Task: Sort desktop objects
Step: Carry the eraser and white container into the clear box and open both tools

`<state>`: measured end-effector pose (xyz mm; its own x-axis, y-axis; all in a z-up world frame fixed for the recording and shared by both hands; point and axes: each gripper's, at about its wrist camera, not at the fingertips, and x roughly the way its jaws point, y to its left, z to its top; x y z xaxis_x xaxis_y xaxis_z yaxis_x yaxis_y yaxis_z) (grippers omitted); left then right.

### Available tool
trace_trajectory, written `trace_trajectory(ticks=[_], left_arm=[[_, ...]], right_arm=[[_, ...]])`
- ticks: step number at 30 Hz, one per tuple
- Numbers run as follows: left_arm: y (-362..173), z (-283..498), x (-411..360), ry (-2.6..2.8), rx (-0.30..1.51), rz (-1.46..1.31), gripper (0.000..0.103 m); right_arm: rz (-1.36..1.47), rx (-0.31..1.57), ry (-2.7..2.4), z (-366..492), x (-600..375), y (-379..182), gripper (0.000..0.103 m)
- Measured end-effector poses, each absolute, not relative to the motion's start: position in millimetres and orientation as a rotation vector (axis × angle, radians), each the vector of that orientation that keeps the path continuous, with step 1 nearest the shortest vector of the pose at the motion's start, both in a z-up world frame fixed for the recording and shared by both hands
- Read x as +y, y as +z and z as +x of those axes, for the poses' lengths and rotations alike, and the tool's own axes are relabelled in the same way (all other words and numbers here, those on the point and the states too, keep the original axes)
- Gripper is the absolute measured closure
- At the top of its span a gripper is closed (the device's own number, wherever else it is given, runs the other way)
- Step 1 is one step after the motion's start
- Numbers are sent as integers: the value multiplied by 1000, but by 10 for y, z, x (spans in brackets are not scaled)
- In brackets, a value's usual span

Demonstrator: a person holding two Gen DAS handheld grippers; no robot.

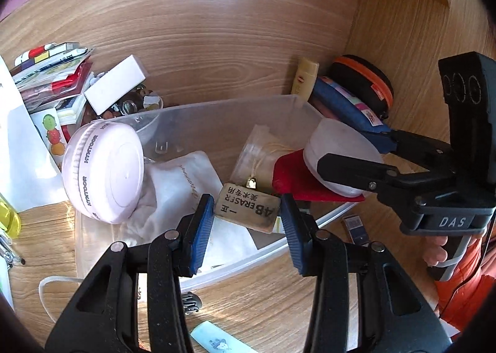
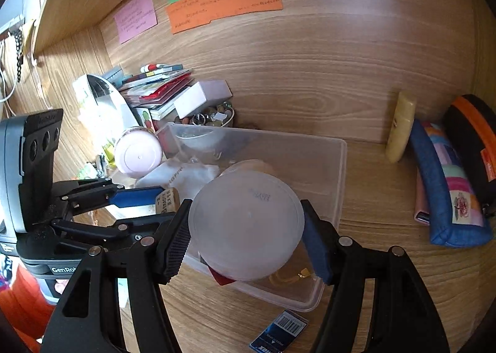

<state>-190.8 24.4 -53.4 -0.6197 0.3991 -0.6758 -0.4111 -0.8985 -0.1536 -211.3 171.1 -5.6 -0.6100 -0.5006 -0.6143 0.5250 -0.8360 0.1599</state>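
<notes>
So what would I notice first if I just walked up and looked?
Probably the two grippers over the clear bin. The right gripper squeezes a frosted round tub above the bin's near corner, and the left gripper holds a grubby 4B eraser over a white cloth. A pink round case leans on its edge at the bin's left end, and an orange note is stuck on the wall behind.

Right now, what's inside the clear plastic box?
A pink round case, white cloth pouch, red card and clear bag show in the clear plastic box. Whatever lies beneath them is hidden.
</notes>
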Motion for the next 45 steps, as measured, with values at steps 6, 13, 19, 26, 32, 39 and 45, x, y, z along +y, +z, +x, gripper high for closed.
trace_trajectory(ticks=[6, 13, 19, 26, 32, 39, 45], left_arm=[[-537, -1914, 256, 2514, 34, -1028, 59], [-540, -1894, 239, 2539, 49, -1022, 56], [-513, -1848, 249, 2550, 65, -1009, 50], [-462, -1766, 265, 2583, 96, -965, 40], [-353, -1687, 217, 2629, 113, -913, 27], [-147, -1523, 147, 2677, 121, -887, 9], [-28, -1266, 83, 2735, 186, -832, 4]], right_arm=[[880, 99, -2451, -2105, 1699, -76, 40], [929, 144, -2472, -2167, 1693, -157, 38], [924, 180, -2473, -2139, 1678, -163, 38], [862, 206, -2490, -2037, 1684, -83, 25], [827, 214, -2503, -1995, 1683, -29, 17], [854, 212, -2484, -2018, 1677, -21, 17], [841, 202, -2485, -1895, 1718, 62, 16]])
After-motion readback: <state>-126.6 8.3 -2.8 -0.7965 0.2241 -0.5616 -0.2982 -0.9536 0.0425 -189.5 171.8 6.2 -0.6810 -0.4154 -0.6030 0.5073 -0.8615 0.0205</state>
